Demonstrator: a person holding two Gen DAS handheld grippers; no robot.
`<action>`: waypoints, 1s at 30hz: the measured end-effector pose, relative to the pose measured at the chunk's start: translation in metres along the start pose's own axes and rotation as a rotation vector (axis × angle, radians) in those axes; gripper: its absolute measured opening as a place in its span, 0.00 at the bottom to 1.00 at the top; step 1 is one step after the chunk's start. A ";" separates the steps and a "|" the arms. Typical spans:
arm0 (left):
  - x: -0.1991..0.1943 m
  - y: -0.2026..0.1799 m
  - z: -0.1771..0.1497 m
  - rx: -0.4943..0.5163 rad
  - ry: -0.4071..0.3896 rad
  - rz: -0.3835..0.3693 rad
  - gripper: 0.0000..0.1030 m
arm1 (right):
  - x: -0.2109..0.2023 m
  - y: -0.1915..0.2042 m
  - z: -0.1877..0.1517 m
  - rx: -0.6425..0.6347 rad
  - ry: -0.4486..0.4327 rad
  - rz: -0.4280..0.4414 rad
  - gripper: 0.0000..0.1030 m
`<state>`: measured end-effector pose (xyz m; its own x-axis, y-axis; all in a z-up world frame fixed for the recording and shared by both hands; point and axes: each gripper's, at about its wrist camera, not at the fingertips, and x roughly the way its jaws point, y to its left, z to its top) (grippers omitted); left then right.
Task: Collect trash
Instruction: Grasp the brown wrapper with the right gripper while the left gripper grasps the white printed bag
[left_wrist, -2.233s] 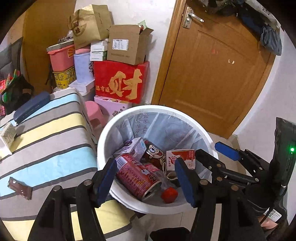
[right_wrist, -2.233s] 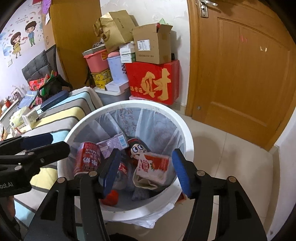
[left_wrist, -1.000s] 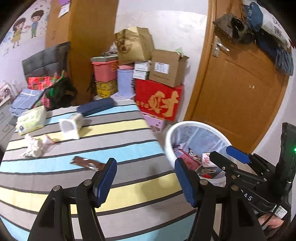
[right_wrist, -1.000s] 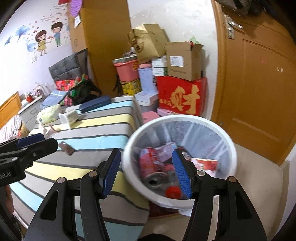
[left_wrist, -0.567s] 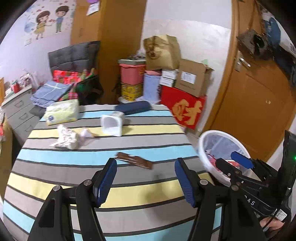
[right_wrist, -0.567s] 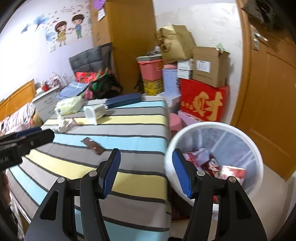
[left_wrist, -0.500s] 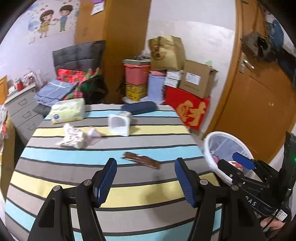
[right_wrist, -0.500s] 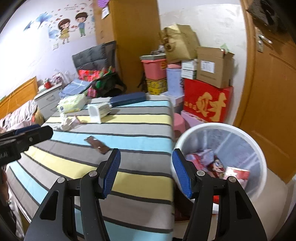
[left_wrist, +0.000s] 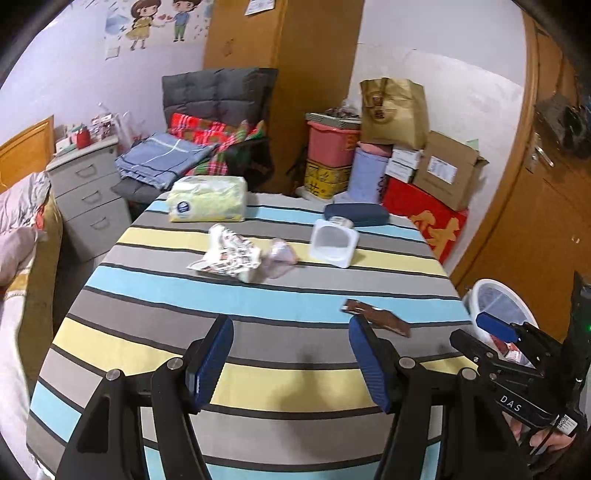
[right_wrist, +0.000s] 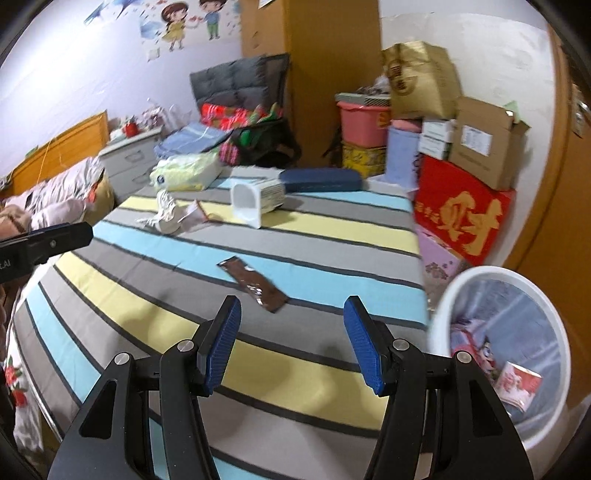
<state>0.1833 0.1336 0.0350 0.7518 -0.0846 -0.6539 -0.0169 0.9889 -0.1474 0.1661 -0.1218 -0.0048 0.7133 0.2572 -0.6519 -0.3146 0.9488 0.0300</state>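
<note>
Left wrist view shows the left claw (left_wrist: 291, 354) with its blue pads standing wide apart and nothing between them, hanging above a desk (left_wrist: 155, 306) covered in a cloth of grey, blue and yellow stripes. A brown wrapper (left_wrist: 376, 318) lies flat on the cloth just past the claw's right pad. Farther back rest a crumpled printed wrapper (left_wrist: 227, 254), a small clear bag (left_wrist: 279, 254) touching it, a white carton (left_wrist: 332, 245) on its side, a dark blue case (left_wrist: 356, 213) and a pack of tissues (left_wrist: 207, 198). The white trash bin (left_wrist: 498, 295) stands off the desk's right edge, partly hidden by the right claw (left_wrist: 484, 334). In the right wrist view, the right claw (right_wrist: 291, 343) is likewise spread wide and empty over the cloth, the brown wrapper (right_wrist: 253, 282) lying just ahead of it. The trash bin (right_wrist: 495, 273), lined with a bag, sits beside the desk at lower right and holds red and white cartons.
</note>
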 end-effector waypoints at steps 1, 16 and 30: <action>0.002 0.005 0.000 -0.004 0.004 0.006 0.63 | 0.003 0.002 0.001 -0.004 0.007 0.013 0.58; 0.077 0.051 0.023 -0.071 0.095 0.030 0.64 | 0.058 0.018 0.011 -0.089 0.152 0.038 0.58; 0.149 0.047 0.050 -0.054 0.146 0.096 0.71 | 0.073 0.017 0.016 -0.103 0.207 0.051 0.33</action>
<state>0.3279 0.1732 -0.0323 0.6415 -0.0107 -0.7671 -0.1226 0.9856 -0.1163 0.2224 -0.0841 -0.0398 0.5547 0.2515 -0.7931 -0.4169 0.9089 -0.0034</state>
